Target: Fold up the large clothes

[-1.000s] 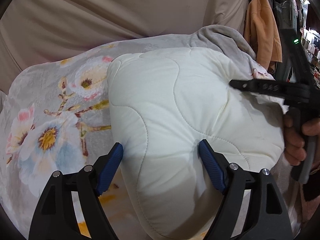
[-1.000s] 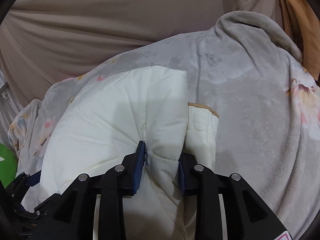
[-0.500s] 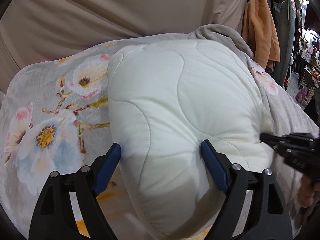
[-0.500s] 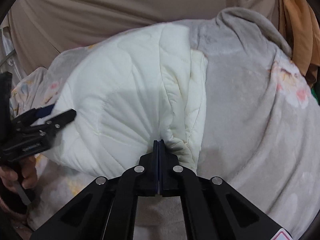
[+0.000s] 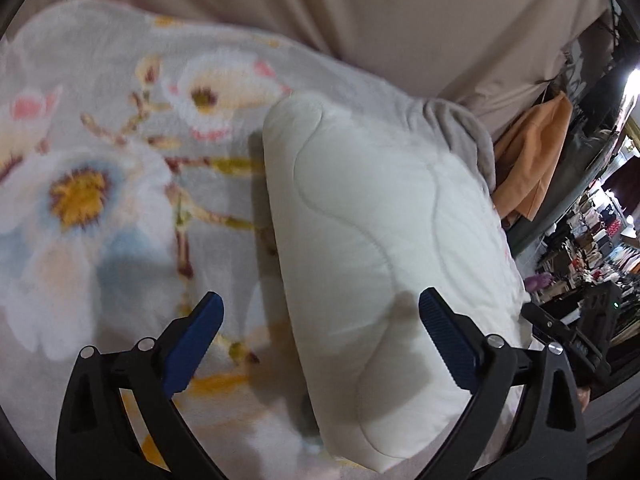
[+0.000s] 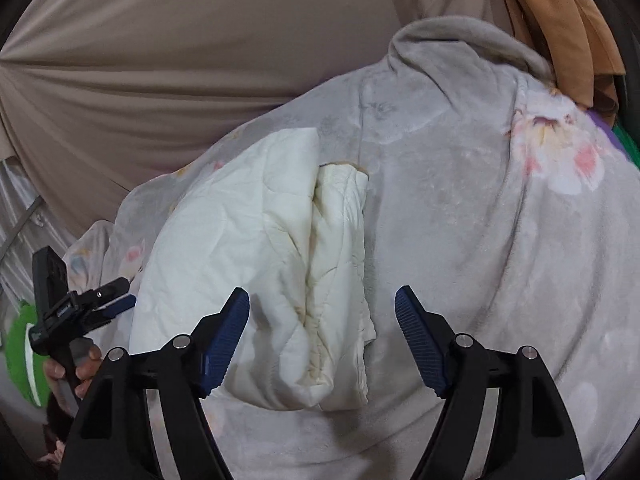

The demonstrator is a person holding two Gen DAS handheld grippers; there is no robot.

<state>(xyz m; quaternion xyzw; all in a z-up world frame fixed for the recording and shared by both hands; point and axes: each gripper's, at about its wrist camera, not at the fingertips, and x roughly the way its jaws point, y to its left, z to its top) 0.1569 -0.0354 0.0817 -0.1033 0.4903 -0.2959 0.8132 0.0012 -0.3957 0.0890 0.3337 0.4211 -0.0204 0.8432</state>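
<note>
A cream quilted garment [image 5: 380,240] lies folded into a thick bundle on a grey floral blanket [image 5: 100,168]. My left gripper [image 5: 320,340] is open, its jaws wide apart above the bundle's near end and holding nothing. In the right wrist view the same bundle [image 6: 260,260] shows its stacked folded edges on the blanket [image 6: 480,220]. My right gripper [image 6: 322,336] is open and empty just in front of the bundle's near edge. The left gripper [image 6: 116,300] appears at the far left of that view, held by a hand.
A beige cloth backdrop [image 6: 180,60] hangs behind the blanket. An orange garment [image 5: 532,168] hangs at the right, with shop racks [image 5: 592,248] beyond it. The right gripper's body [image 5: 576,332] shows at the right edge. A green object [image 6: 20,352] lies at the far left.
My right gripper was shut on the cream bundle's edge and has let go, now open and drawn back. The bundle has settled flat. My left gripper has lifted away, still open.
</note>
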